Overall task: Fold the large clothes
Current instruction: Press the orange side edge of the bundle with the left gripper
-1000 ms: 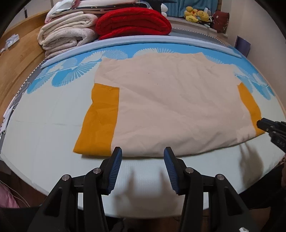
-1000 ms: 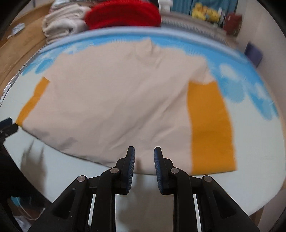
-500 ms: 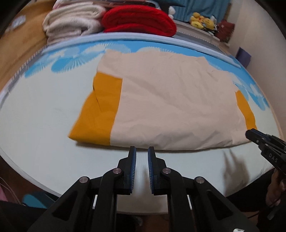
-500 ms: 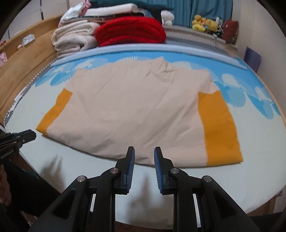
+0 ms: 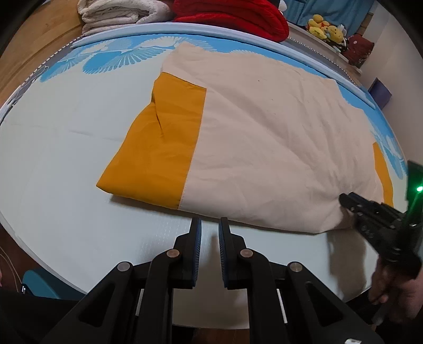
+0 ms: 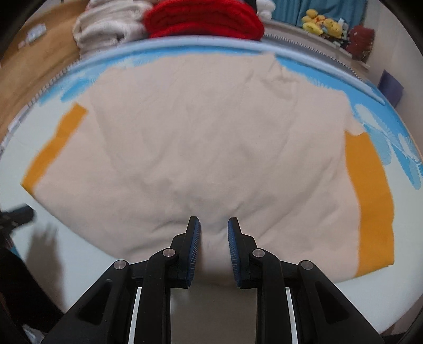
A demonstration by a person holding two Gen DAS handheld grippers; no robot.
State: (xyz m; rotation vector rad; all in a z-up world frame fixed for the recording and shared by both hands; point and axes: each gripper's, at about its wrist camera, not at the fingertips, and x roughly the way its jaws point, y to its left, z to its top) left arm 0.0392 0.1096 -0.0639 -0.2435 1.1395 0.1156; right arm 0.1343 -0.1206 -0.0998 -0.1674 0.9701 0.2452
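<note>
A large cream garment (image 5: 269,143) with orange sleeves (image 5: 156,148) lies flat on the bed; it also fills the right wrist view (image 6: 216,148). My left gripper (image 5: 210,225) hovers just short of the garment's near hem, its jaws nearly closed on nothing. My right gripper (image 6: 213,225) is over the near hem with the jaws a little apart and cream cloth between them. The right gripper also shows in the left wrist view (image 5: 346,199), at the garment's near right corner.
The bed (image 5: 53,148) has a pale sheet with blue fan prints. Folded red blankets (image 5: 232,13) and white blankets (image 5: 119,10) are stacked at the far edge. Plush toys (image 5: 325,26) sit on a ledge at the back right. A wooden floor (image 5: 23,53) is on the left.
The right gripper has moved forward onto the garment's near hem and its jaws have widened slightly. The left gripper closed its jaws a second ago and has come nearer the hem.
</note>
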